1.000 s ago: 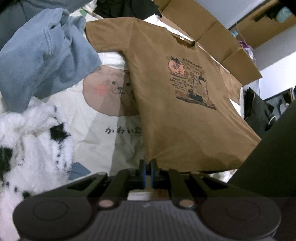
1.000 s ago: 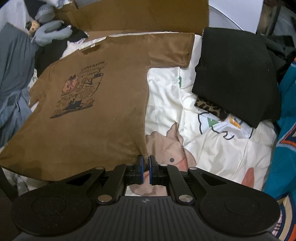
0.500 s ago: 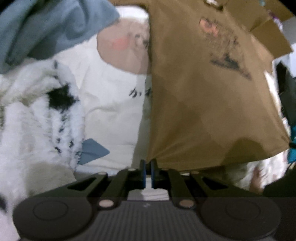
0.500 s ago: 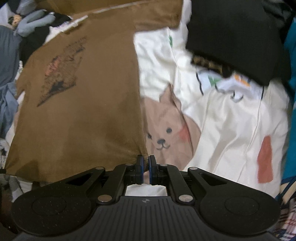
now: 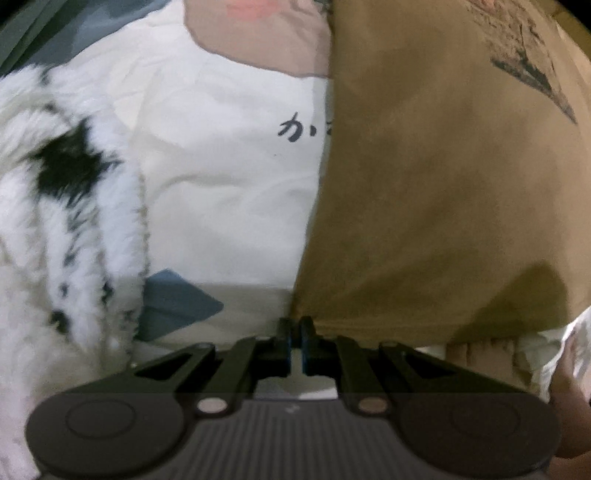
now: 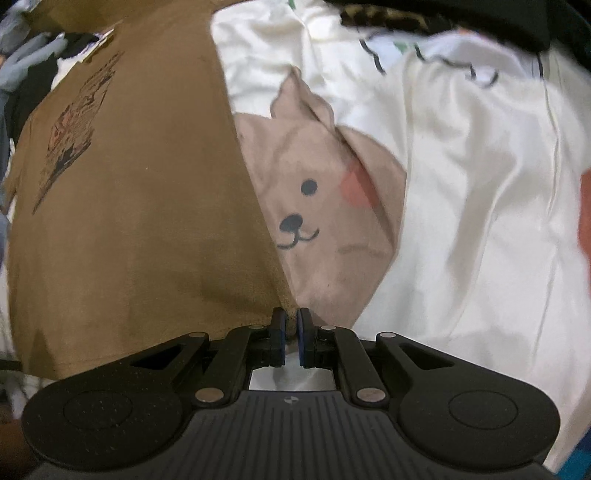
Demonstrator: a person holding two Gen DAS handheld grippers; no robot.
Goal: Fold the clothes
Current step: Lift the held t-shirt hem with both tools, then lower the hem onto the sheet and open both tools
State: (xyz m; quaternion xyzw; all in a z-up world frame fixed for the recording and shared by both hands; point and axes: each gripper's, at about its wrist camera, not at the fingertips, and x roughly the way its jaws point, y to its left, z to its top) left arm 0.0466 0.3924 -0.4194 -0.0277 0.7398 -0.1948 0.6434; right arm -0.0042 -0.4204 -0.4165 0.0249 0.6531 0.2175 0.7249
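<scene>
A brown T-shirt (image 5: 424, 203) with a dark print on its chest lies spread on the bed, filling the right of the left wrist view. My left gripper (image 5: 295, 328) is shut on the shirt's near hem corner, low over the sheet. In the right wrist view the same T-shirt (image 6: 140, 203) fills the left side. My right gripper (image 6: 291, 321) pinches the other hem corner; its jaws are opening slightly, and the cloth still sits between the blue pads.
The bed sheet (image 5: 221, 184) is white with a bear print (image 6: 314, 206). A fluffy white garment with black spots (image 5: 55, 203) lies left of the shirt. A black garment (image 6: 480, 14) lies at the far right, and blue-grey cloth (image 6: 22, 62) at the far left.
Both grippers have come down toward the bed with the hem corners in them. The shirt, which hung stretched above the sheet, now lies almost flat on it.
</scene>
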